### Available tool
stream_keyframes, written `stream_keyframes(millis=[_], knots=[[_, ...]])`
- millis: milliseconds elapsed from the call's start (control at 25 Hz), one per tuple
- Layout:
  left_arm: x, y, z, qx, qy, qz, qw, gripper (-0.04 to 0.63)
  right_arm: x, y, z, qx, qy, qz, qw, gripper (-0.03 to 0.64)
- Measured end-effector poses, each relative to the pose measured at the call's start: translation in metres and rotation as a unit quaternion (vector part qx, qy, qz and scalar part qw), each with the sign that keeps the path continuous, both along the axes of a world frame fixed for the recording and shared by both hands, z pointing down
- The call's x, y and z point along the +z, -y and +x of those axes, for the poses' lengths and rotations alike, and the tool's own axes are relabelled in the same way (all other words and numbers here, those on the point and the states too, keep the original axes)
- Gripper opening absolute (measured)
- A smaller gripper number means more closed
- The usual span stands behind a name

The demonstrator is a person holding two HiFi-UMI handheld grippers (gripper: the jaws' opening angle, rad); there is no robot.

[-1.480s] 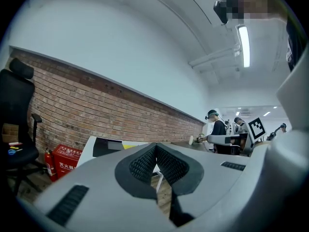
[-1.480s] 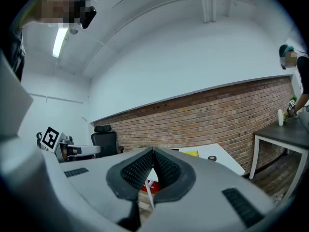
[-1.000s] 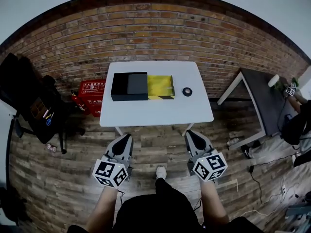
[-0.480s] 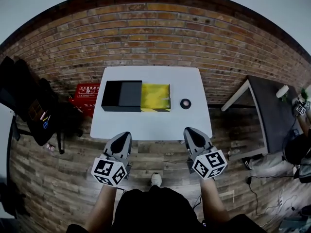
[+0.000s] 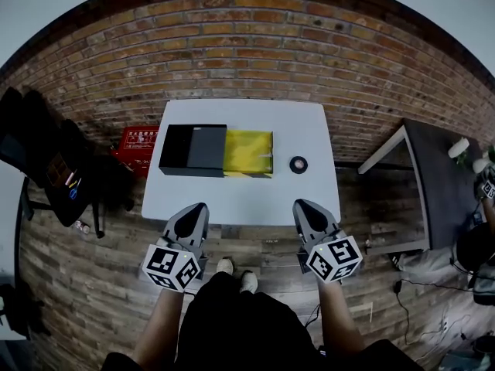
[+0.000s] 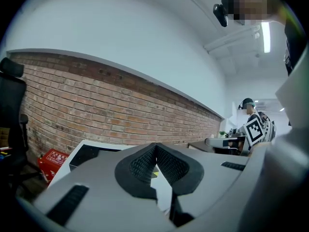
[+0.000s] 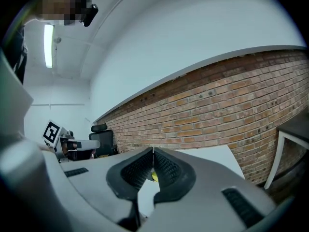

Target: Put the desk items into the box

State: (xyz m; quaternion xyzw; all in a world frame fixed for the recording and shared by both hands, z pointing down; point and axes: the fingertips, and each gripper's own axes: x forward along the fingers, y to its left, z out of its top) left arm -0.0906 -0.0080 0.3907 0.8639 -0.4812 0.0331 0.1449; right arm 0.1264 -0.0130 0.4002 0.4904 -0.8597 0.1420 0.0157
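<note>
The left gripper [image 6: 155, 147] was closed, its two ribbed black pads pressed tip to tip with nothing between them. The right gripper [image 7: 153, 152] was the same: pads together and empty. The person held both out in front, side by side and well apart, each pointing roughly level towards the white table [image 5: 247, 199]. From above, their tips reached only the table's near edge.

On the table, towards the back and left of centre, lay the black box [image 5: 192, 150]. It was long and low, with a yellow section at its right end. Near that yellow end, but apart from it, sat the black tape roll [image 5: 298, 164], lying flat on the tabletop. Neither gripper was touching it or the box.

The table's far edge was close to the brick wall [image 5: 255, 52]. A red case [image 5: 138, 141] sat on the plank floor [image 5: 100, 284] just left of the table. A dark office chair [image 5: 42, 165] stood further left, and a grey table [image 5: 437, 184] stood off to the right.
</note>
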Motion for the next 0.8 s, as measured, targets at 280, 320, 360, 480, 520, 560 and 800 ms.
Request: stream_keyframes(millis=[280, 320, 360, 480, 520, 560, 800], knots=[[0.012, 0.025, 0.000, 0.012, -0.001, -0.011, 0.9999, 0.012, 0.006, 0.017, -0.004, 0.013, 0.001, -0.004, 1.000, 0.021], [0.013, 0.031, 0.002, 0.018, -0.001, -0.011, 0.9998, 0.012, 0.006, 0.020, -0.004, 0.016, 0.000, -0.003, 1.000, 0.021], [0.014, 0.038, 0.004, 0.024, -0.002, -0.012, 0.9996, 0.011, 0.007, 0.025, -0.005, 0.018, -0.002, -0.002, 1.000, 0.021], [0.017, 0.056, 0.009, 0.042, -0.008, -0.014, 0.9990, 0.011, 0.010, 0.037, -0.008, 0.023, -0.015, -0.004, 1.000, 0.021], [0.019, 0.063, 0.011, 0.047, -0.010, -0.016, 0.9987, 0.012, 0.013, 0.042, -0.008, 0.026, -0.019, -0.007, 0.999, 0.020], [0.020, 0.069, 0.012, 0.052, -0.012, -0.017, 0.9984, 0.011, 0.015, 0.046, -0.009, 0.030, -0.023, -0.011, 0.999, 0.020], [0.033, 0.104, 0.020, 0.096, -0.012, -0.031, 0.9948, 0.012, 0.030, 0.075, -0.019, 0.049, -0.023, -0.020, 0.998, 0.020]])
